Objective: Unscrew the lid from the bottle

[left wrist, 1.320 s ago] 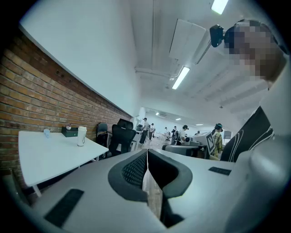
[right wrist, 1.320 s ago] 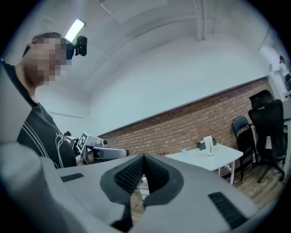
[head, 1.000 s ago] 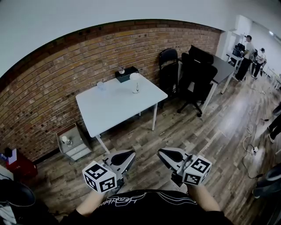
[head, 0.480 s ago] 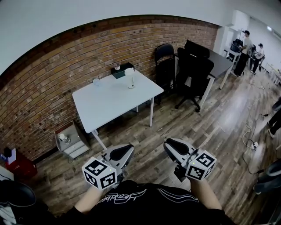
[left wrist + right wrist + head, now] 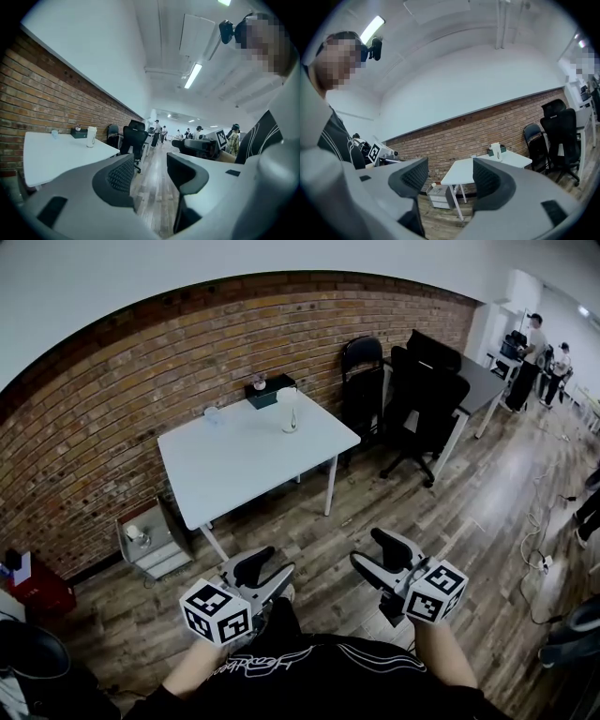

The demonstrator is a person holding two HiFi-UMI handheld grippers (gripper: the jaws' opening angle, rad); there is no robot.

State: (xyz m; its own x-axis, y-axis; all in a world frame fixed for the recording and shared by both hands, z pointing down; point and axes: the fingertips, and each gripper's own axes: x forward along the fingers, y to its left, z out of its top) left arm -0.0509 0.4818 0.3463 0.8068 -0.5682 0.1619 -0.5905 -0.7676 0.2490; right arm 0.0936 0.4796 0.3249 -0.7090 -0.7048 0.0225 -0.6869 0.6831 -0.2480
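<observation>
The bottle (image 5: 290,418) stands upright near the far right corner of the white counter (image 5: 244,465) with its lid (image 5: 286,397) still on. A dark box (image 5: 265,393) sits at its 11 o'clock against the brick wall (image 5: 112,399), and a small clear cup (image 5: 214,416) at its 9 o'clock. Both tools are well apart from it, low at the head view's 6 o'clock above the wooden floor (image 5: 450,512). The left tool (image 5: 277,565) and the right tool (image 5: 367,547) have just been opening, and each now has its jaws partly spread with nothing between them. The step in hand looks like the approach. It should go best if one tool clamps the bottle's body low to keep it upright while the other closes squarely on the lid and turns anticlockwise. No brand or writing on the bottle is readable from here; the only print in view is the square marker pattern on each tool.
</observation>
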